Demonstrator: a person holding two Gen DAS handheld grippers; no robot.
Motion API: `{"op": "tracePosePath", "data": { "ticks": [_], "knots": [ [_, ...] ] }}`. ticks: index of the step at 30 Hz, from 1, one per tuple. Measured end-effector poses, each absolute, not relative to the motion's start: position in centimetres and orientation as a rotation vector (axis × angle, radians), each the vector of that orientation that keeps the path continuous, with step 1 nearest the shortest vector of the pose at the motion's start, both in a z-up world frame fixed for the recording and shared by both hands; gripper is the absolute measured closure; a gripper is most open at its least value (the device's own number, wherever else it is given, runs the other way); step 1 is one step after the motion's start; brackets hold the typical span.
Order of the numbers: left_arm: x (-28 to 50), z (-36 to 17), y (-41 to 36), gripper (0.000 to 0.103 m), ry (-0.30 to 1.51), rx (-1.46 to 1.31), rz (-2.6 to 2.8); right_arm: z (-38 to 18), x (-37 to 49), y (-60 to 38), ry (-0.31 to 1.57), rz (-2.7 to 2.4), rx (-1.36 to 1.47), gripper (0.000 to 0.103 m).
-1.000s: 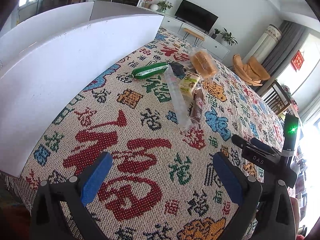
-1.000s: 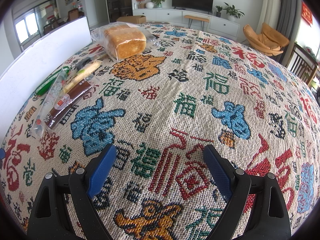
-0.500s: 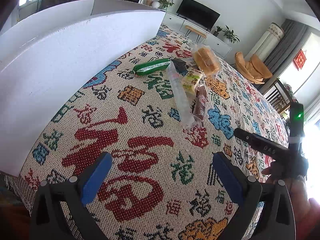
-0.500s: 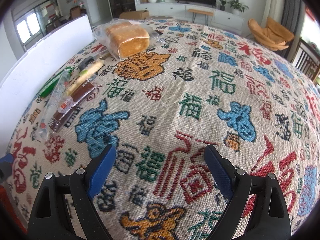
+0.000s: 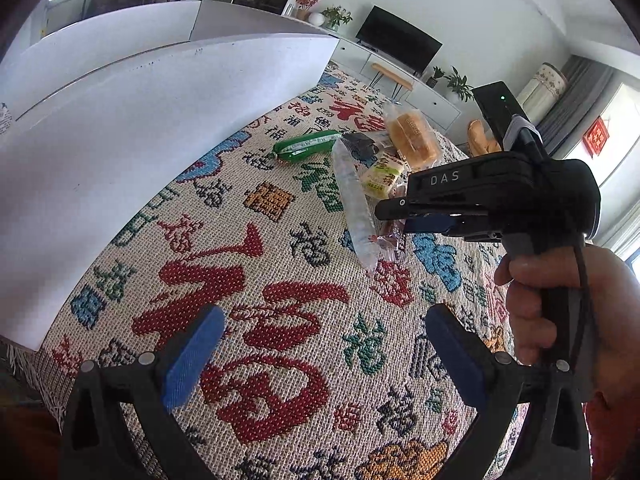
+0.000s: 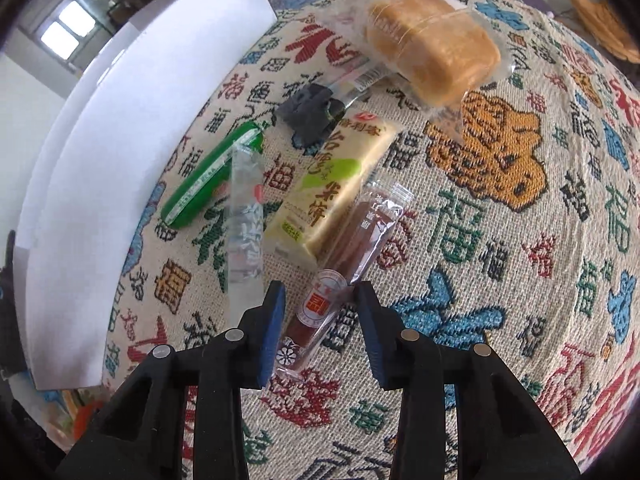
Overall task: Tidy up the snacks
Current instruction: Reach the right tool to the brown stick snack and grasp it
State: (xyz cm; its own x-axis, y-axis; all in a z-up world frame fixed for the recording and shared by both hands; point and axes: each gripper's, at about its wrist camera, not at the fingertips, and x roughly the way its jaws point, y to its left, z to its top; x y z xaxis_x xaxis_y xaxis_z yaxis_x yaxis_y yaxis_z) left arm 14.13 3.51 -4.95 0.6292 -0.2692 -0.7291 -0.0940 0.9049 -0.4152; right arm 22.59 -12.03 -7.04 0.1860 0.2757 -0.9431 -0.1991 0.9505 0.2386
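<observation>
Several snacks lie in a cluster on the patterned cloth. A brown bar in clear wrap point(image 6: 344, 264) lies with its near end between the fingers of my right gripper point(image 6: 320, 300), which is open around it without touching. Beside it are a yellow-green rice cake pack point(image 6: 332, 192), a clear tube pack point(image 6: 244, 224), a green sausage point(image 6: 208, 176), a dark packet point(image 6: 312, 112) and bagged bread point(image 6: 432, 44). My left gripper point(image 5: 320, 344) is open and empty over bare cloth, well short of the snacks point(image 5: 380, 176). The right gripper's side shows in the left wrist view point(image 5: 400, 216).
A white board point(image 5: 160, 120) stands along the left edge of the cloth, also seen in the right wrist view point(image 6: 120, 152). The patterned tablecloth point(image 6: 520, 240) stretches to the right. A TV and cabinet stand far behind.
My right gripper has swung left and forward over the snack cluster and narrowed around the brown bar's near end. The left gripper has barely moved.
</observation>
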Motion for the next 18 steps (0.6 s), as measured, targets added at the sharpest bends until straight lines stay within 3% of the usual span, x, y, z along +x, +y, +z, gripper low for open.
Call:
{"op": "tracePosePath", "data": {
  "ticks": [7,16,18],
  "knots": [
    [14.3,-5.0,3.3,0.003,0.898,-0.441,-0.111,-6.4,20.9,-15.5,1.315,0.349,0.048,0.085],
    [15.3,-5.4,2.5,0.003,0.921,-0.420,-0.107,-4.4,15.0,-23.3,1.282,0.346,-0.009,0.084],
    [15.4,-5.4,2.3,0.003,0.926,-0.413,-0.103,-4.7,13.8,-24.1,1.261,0.350,-0.061,0.079]
  ]
}}
